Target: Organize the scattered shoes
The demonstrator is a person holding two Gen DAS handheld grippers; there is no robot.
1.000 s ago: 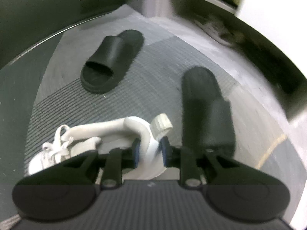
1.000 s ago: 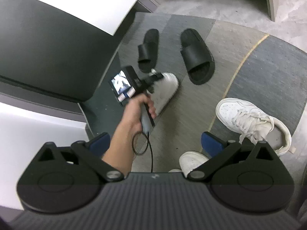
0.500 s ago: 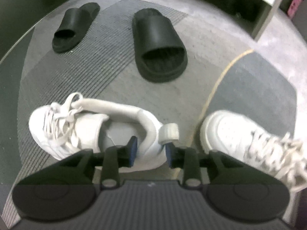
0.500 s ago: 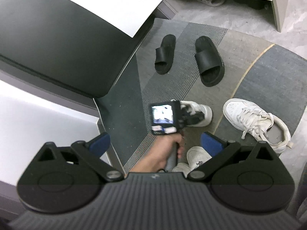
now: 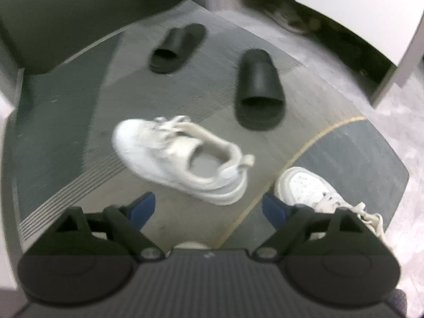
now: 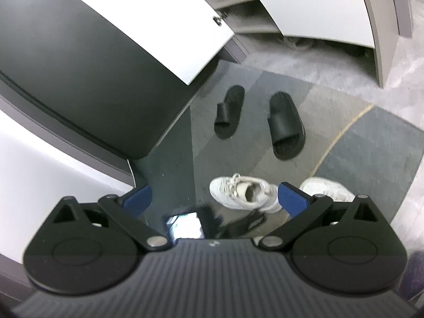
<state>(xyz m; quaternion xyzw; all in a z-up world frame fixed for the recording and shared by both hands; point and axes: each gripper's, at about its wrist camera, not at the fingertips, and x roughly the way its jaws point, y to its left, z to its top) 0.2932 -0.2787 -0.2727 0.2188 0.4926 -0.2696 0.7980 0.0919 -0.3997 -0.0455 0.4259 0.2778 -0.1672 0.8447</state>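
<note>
The white sneaker lay on the grey striped carpet, toe pointing up-left in the left wrist view, free of any grip. The left gripper hung above and just short of its heel; its jaws had just been opening and stood wide with nothing between them. A second white sneaker sat just beside it to the right, across a thin yellow line in the carpet. Farther off, two black slides, the left slide and the right slide, lay well apart from the sneakers, roughly side by side. The right gripper also had its jaws spread and empty. Below it, what seemed to be the left gripper's lit screen showed, blurred.
</note>
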